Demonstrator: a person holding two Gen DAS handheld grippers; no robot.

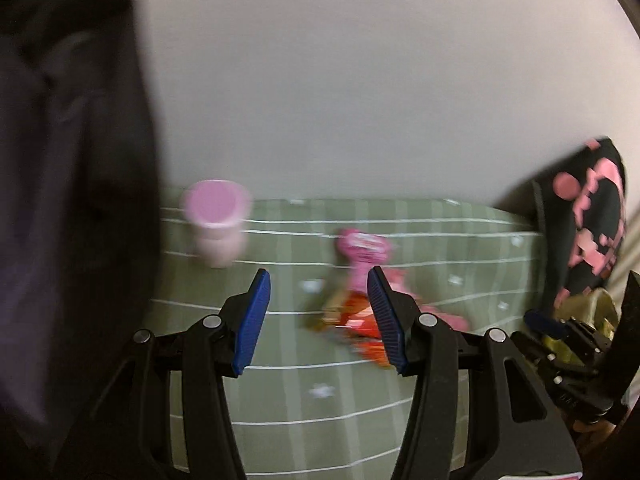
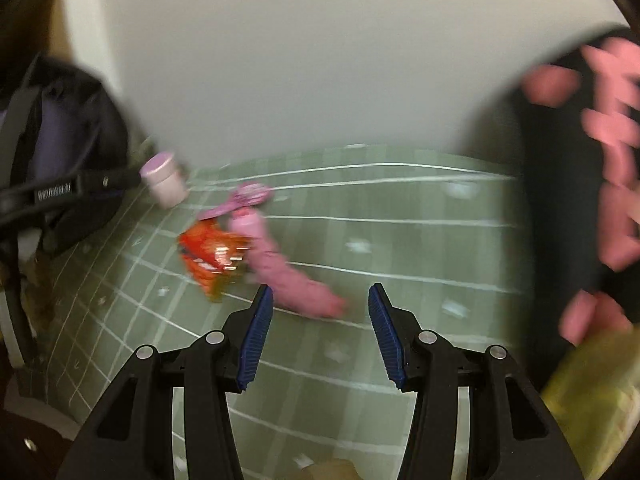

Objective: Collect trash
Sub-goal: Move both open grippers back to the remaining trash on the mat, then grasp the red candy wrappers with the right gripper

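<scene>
The left hand-held gripper [image 1: 320, 296] is hanging released, holding nothing, like the right hand-held gripper [image 2: 320, 308]. On the green checked sheet [image 1: 440, 224], the orange wrapper [image 1: 352, 320] is lying touching the pink wrapper [image 1: 362, 248], well apart from the pink jar [image 1: 218, 224]. Both wrappers are looking light, crinkly and slippery; pinching a crumpled fold seems best.

Open green checked bedsheet [image 2: 420, 248] lies clear ahead of the right gripper [image 2: 320, 340]. The orange wrapper [image 2: 212, 256], pink wrapper [image 2: 280, 264] and pink-lidded jar [image 2: 164, 184] crowd the left; a dark backpack [image 2: 60, 140] and black pink-patterned bag [image 2: 580, 160] wall both sides.
</scene>
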